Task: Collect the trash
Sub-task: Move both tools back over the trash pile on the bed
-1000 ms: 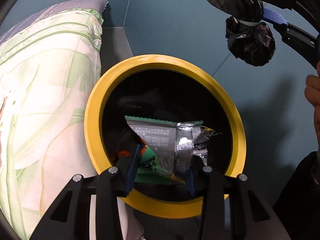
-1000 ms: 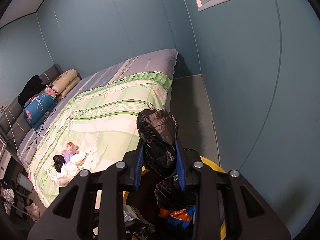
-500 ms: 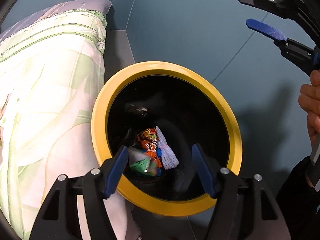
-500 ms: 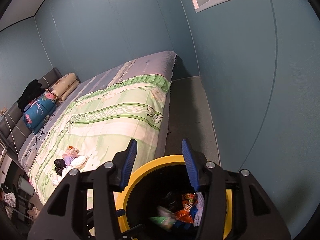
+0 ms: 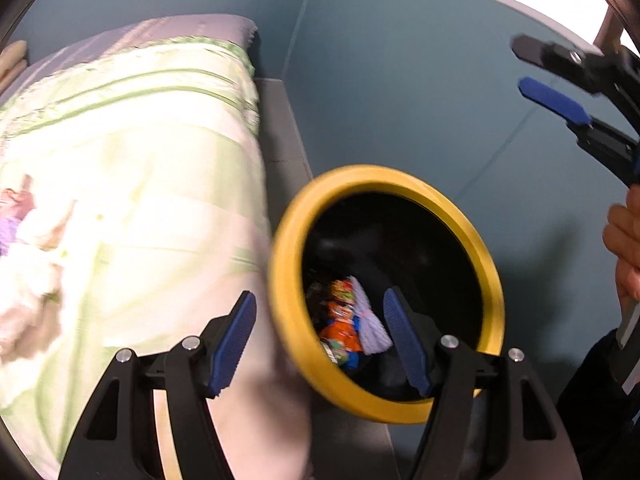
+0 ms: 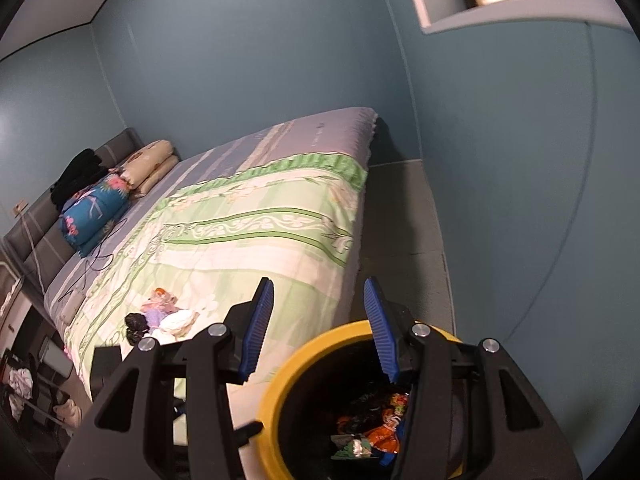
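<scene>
A black bin with a yellow rim [image 5: 288, 280] [image 6: 276, 384] stands on the floor beside the bed. Inside it lie colourful wrappers [image 5: 340, 320] [image 6: 380, 428] and a white mesh piece [image 5: 370, 320]. My left gripper [image 5: 320, 312] is open and empty above the bin's left rim. My right gripper [image 6: 318, 304] is open with nothing between its fingers, over the bin's far edge; in the left wrist view it shows at the upper right as right gripper [image 5: 556, 88]. A small pile of trash [image 6: 160, 316] lies on the green bedspread.
The bed [image 6: 248, 216] with a green patterned cover fills the left; pillows [image 6: 120, 184] lie at its head. A narrow grey floor strip [image 6: 400, 232] runs between bed and blue wall [image 6: 500, 160]. A person's hand [image 5: 624, 248] holds the right gripper's handle.
Both grippers opened: the left let a green-and-silver wrapper drop into the bin, the right let go a black bag bundle. The left view has since shifted left, toward the bed.
</scene>
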A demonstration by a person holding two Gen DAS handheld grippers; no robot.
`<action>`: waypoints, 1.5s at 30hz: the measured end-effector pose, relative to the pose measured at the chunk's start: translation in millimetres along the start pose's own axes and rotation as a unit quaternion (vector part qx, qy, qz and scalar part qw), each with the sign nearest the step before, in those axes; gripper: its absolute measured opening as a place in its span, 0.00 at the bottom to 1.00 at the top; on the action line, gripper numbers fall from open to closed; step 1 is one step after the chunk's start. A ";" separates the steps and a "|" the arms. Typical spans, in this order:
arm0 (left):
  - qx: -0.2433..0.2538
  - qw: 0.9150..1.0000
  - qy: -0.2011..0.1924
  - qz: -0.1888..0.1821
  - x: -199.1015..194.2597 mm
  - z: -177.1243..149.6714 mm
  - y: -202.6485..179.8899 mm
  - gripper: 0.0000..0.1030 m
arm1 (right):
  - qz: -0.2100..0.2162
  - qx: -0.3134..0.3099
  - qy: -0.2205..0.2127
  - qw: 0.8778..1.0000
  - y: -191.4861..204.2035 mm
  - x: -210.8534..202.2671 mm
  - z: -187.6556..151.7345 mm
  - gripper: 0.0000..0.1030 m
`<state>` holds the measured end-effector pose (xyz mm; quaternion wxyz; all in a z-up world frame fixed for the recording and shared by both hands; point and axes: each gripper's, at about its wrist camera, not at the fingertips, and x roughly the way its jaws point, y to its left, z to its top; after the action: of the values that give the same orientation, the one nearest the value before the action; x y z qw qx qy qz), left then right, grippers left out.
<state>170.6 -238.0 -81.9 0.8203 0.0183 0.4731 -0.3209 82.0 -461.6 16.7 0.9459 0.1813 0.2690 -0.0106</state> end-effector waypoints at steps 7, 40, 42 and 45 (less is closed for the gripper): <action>-0.028 0.998 -0.039 0.042 -39.5 17.4 45.2 0.66 | 0.039 -0.045 0.007 0.998 54.8 17.0 12.5 0.45; -0.216 0.963 -0.067 0.148 -105.5 -82.8 289.2 0.74 | 0.159 -0.160 0.179 0.958 279.5 251.0 -39.7 0.49; -0.220 0.963 -0.066 0.144 -104.2 -83.6 295.4 0.74 | 0.162 -0.155 0.193 0.955 283.5 265.7 -44.0 0.49; -0.222 0.963 -0.065 0.139 -100.4 -83.8 303.3 0.74 | 0.172 -0.138 0.219 0.951 286.9 289.4 -49.4 0.49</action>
<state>236.7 81.6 -132.0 0.8694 -0.1192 0.4708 -0.0910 338.3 -154.0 -73.9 0.8672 0.0905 0.4326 0.2293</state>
